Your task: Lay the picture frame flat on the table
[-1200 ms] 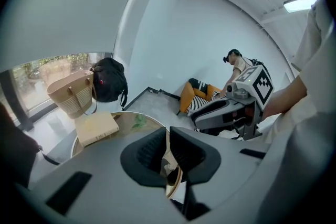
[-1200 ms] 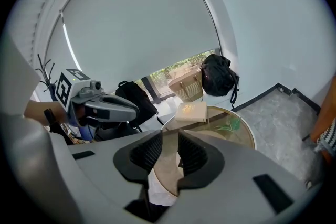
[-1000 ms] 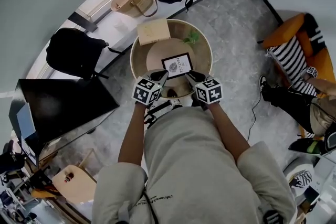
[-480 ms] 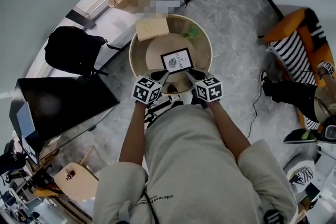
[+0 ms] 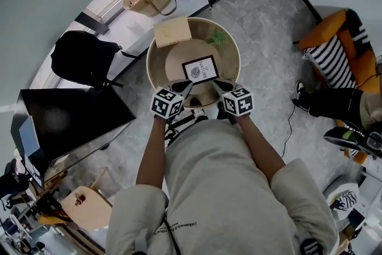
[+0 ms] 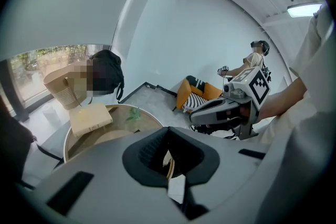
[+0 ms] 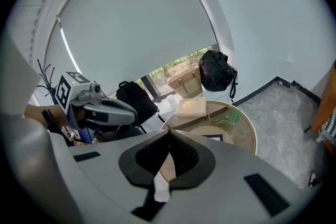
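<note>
The frame (image 5: 200, 70) looks flat in the middle of the desk (image 5: 160, 71). The left tool (image 5: 184, 88) is pinched together, empty. The right tool (image 5: 217, 86) has just closed on nothing. A bump could push the frame off the desk.

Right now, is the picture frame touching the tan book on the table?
No, the picture frame lies near the middle of the round table, apart from the tan book at its far rim.

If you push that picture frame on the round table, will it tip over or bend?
The picture frame seems to lie flat on the table, so it would probably slide, not tip. Its straight edges look stiff, so it likely won't bend. It looks thin, so probably light.
</note>
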